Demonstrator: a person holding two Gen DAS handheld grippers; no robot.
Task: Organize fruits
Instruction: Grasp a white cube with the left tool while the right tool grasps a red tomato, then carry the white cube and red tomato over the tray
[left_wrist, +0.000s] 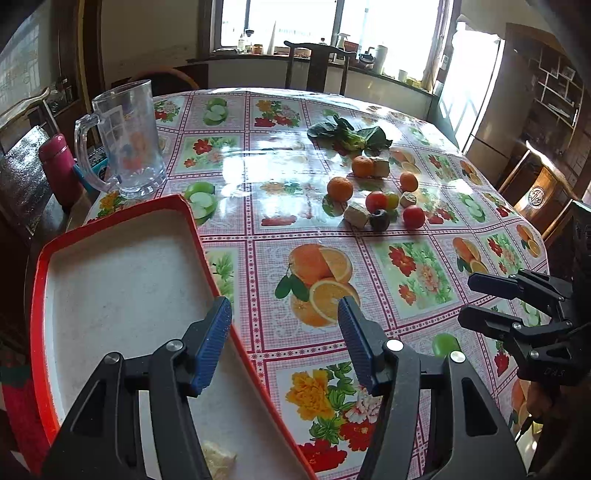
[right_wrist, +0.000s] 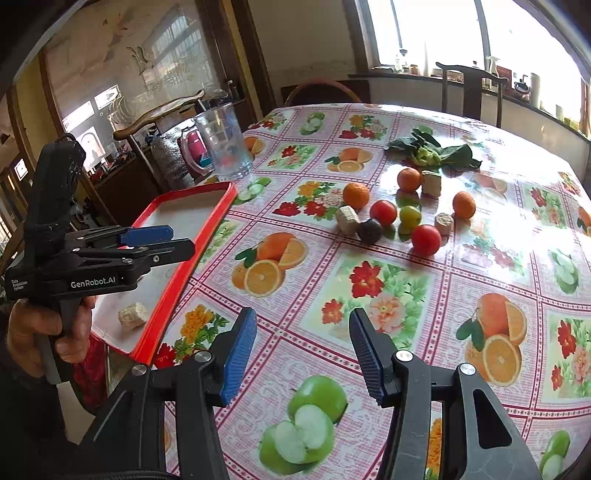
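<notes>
One bench (left_wrist: 258, 155) under a fruit-print cloth carries a red-rimmed tray (left_wrist: 110, 266) at its left edge, and the fruits (right_wrist: 384, 212) cluster well apart, mid-bench. Both the left gripper (left_wrist: 284, 325) and right gripper (right_wrist: 303, 332) hang half-open, holding nothing.

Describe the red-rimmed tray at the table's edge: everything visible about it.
The red-rimmed tray is a shallow rectangular plastic-looking tray with a raised red lip, rounded corners and a white, slightly speckled floor. It lies flat on the floral tablecloth at the table's edge, near the clear glass mug. One pale, rough beige chunk rests on its floor; otherwise the floor is bare. The left gripper hovers open over its near rim, apparently not touching it.
</notes>
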